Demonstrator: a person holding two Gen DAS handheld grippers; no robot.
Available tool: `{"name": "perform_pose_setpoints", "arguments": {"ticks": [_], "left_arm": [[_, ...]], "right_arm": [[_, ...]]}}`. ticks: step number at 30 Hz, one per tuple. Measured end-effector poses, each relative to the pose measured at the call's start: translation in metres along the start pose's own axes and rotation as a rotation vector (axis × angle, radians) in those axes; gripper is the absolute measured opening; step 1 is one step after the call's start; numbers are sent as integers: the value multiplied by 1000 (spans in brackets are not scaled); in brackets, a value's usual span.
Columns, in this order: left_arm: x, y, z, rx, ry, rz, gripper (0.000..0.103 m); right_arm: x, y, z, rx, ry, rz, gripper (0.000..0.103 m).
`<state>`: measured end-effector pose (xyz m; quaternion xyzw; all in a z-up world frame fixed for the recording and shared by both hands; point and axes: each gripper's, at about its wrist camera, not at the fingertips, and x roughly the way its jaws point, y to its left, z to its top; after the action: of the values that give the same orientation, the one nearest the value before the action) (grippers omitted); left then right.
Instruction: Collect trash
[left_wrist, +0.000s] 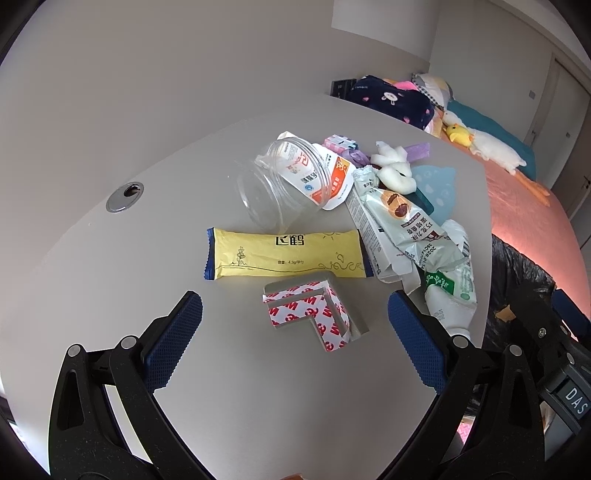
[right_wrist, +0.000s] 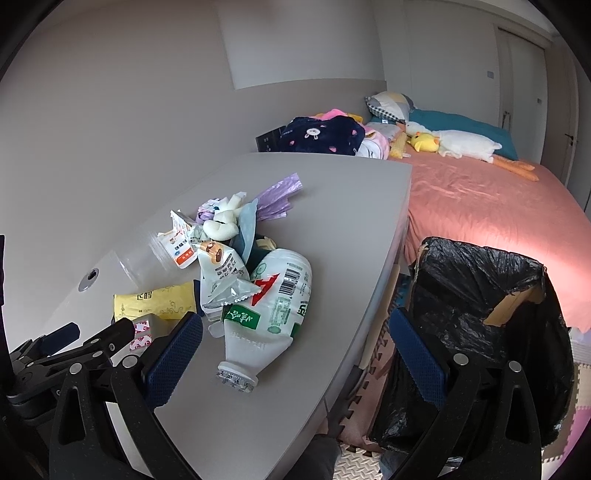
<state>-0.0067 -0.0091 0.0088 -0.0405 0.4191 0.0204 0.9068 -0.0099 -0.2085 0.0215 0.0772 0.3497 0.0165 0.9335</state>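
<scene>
Clearly, both tongs, left (left_wrist: 295, 332) and right (right_wrist: 295, 339), gape empty; the flat corner guard (left_wrist: 310, 314) at lower centre may slip when pinched.

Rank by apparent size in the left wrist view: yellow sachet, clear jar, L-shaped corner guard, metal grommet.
1. yellow sachet and clear jar: too alike to separate
2. L-shaped corner guard, though it lies nearest the camera, which inflates it
3. metal grommet, clearly smallest

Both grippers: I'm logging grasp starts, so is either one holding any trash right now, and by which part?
Nothing is held. The left gripper is open above the L-shaped corner guard, not touching it; the right gripper is open and empty near the crushed milk bottle.
</scene>
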Motion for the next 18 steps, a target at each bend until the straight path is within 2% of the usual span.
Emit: {"name": "perform_pose_setpoints", "arguments": {"ticks": [9, 18], "left_arm": [[1, 4, 1, -16, 6, -17, 97], [2, 1, 1, -7, 6, -3, 97]], "right_arm": [[-2, -3, 1, 12, -5, -5, 100], [2, -1, -2, 7, 4, 15, 100]]}}
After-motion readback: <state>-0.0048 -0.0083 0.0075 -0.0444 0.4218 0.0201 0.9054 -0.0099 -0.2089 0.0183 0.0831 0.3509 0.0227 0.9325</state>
